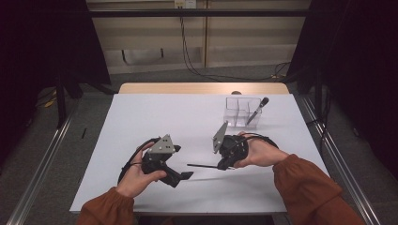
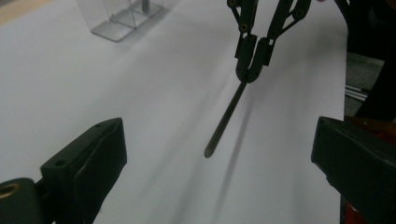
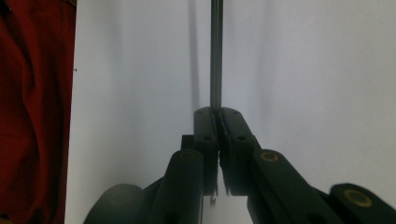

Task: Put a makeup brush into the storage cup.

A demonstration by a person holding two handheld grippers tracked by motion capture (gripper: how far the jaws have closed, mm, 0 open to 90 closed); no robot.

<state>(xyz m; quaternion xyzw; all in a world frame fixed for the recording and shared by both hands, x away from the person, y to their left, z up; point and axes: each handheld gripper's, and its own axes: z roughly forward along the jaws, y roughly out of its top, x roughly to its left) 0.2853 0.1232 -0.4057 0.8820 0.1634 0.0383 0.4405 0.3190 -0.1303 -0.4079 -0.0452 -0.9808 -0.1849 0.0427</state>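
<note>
My right gripper (image 1: pixel 218 166) is shut on one end of a thin dark rod (image 1: pixel 202 165), which it holds level above the white table (image 1: pixel 141 117), pointing left. In the right gripper view the jaws (image 3: pixel 215 112) pinch the rod (image 3: pixel 215 56), which runs straight up. My left gripper (image 1: pixel 184 163) is open, its jaws wide apart and facing the rod's free tip. In the left gripper view the rod (image 2: pixel 226 119) hangs from the right gripper (image 2: pixel 252 74) and ends between my open jaws without touching them.
A clear compartmented box (image 1: pixel 241 111) stands at the table's back right, with a dark-handled utensil (image 1: pixel 257 110) leaning in it. Its corner shows in the left gripper view (image 2: pixel 119 18). A red sleeve (image 3: pixel 32 112) fills the left side of the right gripper view.
</note>
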